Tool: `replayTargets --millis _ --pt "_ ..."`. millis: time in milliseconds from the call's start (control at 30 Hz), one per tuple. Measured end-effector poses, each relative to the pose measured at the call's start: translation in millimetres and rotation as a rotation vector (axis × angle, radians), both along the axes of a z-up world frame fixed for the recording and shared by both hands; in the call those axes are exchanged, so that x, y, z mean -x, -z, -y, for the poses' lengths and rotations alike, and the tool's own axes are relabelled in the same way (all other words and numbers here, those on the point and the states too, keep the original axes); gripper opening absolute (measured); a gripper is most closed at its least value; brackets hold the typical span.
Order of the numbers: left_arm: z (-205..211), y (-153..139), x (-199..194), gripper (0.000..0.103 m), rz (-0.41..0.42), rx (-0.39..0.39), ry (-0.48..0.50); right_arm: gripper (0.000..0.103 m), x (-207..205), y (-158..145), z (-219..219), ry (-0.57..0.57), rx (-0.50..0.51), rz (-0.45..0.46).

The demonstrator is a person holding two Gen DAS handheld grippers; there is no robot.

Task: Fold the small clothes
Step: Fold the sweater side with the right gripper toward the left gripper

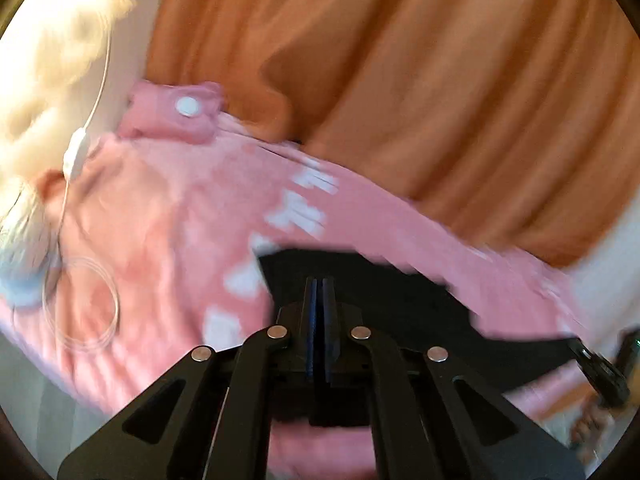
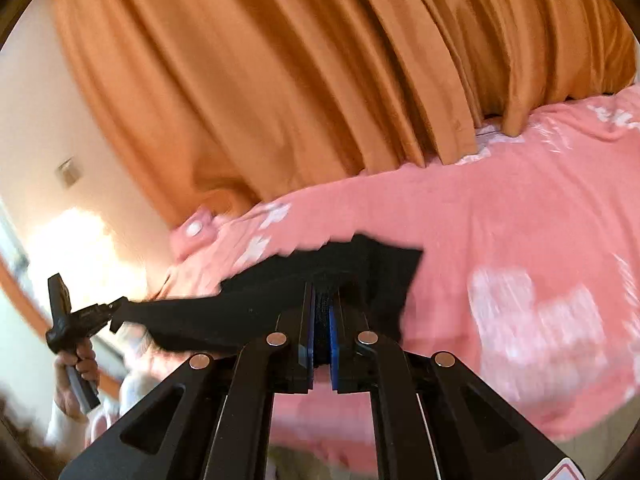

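Note:
A small black garment [image 1: 400,312] is stretched in the air between my two grippers, above a pink bed cover. My left gripper [image 1: 320,284] is shut on one end of it; the jaws stand pressed together on the cloth. My right gripper [image 2: 322,292] is shut on the other end, with black cloth [image 2: 320,280] bunched between its blue pads. The left gripper [image 2: 116,312] also shows at the left of the right wrist view, gripping the cloth's far end. The right gripper [image 1: 600,368] shows at the lower right of the left wrist view.
The pink bed cover with white patterns [image 1: 160,220] [image 2: 500,220] lies under the garment. Orange curtains [image 1: 440,80] [image 2: 280,80] hang behind the bed. A white cable with a switch [image 1: 76,152] lies on the cover at left. A pink pillow [image 1: 176,116] lies by the wall.

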State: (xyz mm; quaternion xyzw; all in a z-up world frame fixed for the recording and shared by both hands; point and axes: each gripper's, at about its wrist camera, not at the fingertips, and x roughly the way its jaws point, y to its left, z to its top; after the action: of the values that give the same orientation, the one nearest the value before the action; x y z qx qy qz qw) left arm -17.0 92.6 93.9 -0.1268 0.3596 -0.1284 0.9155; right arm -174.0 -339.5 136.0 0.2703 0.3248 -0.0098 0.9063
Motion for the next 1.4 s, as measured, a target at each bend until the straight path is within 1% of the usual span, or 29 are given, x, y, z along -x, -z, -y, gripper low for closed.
replayTargets --millis 33,67,100,167,233,267,300,367,400,433,500,567,667,700,733,767,800,900,933,967,1000,1033,1100,1200,1267,1300,1333,1367,1400 --pt "7 11 -25 0.000 -0.006 -0.034 -0.023 0.005 -36 21 10 -0.008 -0.019 -0.038" --pt "13 24 -49 0.000 -0.019 -0.059 -0.059 0.005 -59 37 16 -0.003 -0.024 -0.075" --pt "22 47 -81 0.000 -0.071 -0.084 -0.069 0.006 -91 61 23 0.016 -0.030 -0.123" --pt "31 81 -115 0.000 -0.147 -0.093 -0.084 0.006 -127 97 33 0.024 -0.056 -0.188" --pt "34 101 -127 0.000 -0.179 -0.085 -0.074 0.008 -149 127 39 0.041 -0.046 -0.256" --pt "33 106 -125 0.000 -0.178 -0.060 -0.055 0.010 -159 136 42 0.048 -0.044 -0.286" --pt "31 106 -121 0.000 -0.171 -0.028 -0.013 0.011 -160 137 45 0.048 -0.040 -0.293" --pt "28 101 -118 0.017 -0.161 -0.018 0.040 0.012 -156 133 46 0.028 -0.039 -0.281" --pt "30 98 -114 0.037 -0.148 -0.018 0.066 0.013 -151 130 44 0.023 -0.037 -0.278" --pt "30 96 -105 0.053 -0.132 -0.026 0.101 0.014 -149 131 45 0.016 -0.036 -0.277" --pt "35 100 -90 0.055 -0.143 -0.056 0.153 0.021 -143 131 44 0.017 -0.049 -0.278" --pt "41 111 -86 0.055 -0.179 -0.078 0.167 0.026 -135 130 40 0.006 -0.062 -0.276" --pt "43 123 -87 0.054 -0.242 -0.061 0.178 0.035 -122 120 26 -0.013 -0.036 -0.286" --pt "45 125 -88 0.048 -0.251 -0.064 0.176 0.040 -119 118 23 -0.019 -0.033 -0.286" --pt "47 126 -87 0.030 -0.247 -0.078 0.177 0.040 -117 118 19 -0.025 -0.028 -0.291" --pt "50 126 -87 0.020 -0.240 -0.087 0.187 0.040 -116 117 18 -0.019 -0.020 -0.297" --pt "54 124 -87 0.005 -0.223 -0.101 0.198 0.040 -115 116 17 -0.014 -0.011 -0.300" --pt "62 115 -83 0.005 -0.171 -0.139 0.191 0.040 -109 105 20 0.043 0.055 -0.287" --pt "64 110 -81 0.006 -0.156 -0.131 0.199 0.041 -106 100 24 0.060 0.060 -0.278" --pt "65 107 -80 0.007 -0.152 -0.115 0.213 0.045 -102 97 29 0.077 0.050 -0.270" --pt "66 106 -79 0.009 -0.154 -0.104 0.222 0.048 -99 96 32 0.088 0.041 -0.272" --pt "69 108 -79 0.014 -0.173 -0.103 0.239 0.048 -97 97 34 0.093 0.036 -0.282" --pt "70 115 -81 0.021 -0.218 -0.106 0.229 0.048 -95 103 34 0.073 0.021 -0.317" --pt "70 125 -88 0.022 -0.271 -0.087 0.198 0.048 -100 114 28 0.029 -0.013 -0.342" --pt "69 129 -93 0.020 -0.305 -0.037 0.194 0.048 -107 120 25 0.015 -0.023 -0.349" --pt "71 130 -95 0.014 -0.320 -0.004 0.201 0.046 -112 122 23 0.004 -0.025 -0.352" --pt "73 129 -96 0.000 -0.321 0.018 0.213 0.040 -116 124 20 -0.008 -0.018 -0.350" --pt "76 123 -94 0.000 -0.297 0.017 0.211 0.011 -122 124 15 -0.029 0.000 -0.344" --pt "77 117 -92 0.000 -0.273 0.019 0.208 0.005 -125 122 12 -0.038 0.011 -0.337"
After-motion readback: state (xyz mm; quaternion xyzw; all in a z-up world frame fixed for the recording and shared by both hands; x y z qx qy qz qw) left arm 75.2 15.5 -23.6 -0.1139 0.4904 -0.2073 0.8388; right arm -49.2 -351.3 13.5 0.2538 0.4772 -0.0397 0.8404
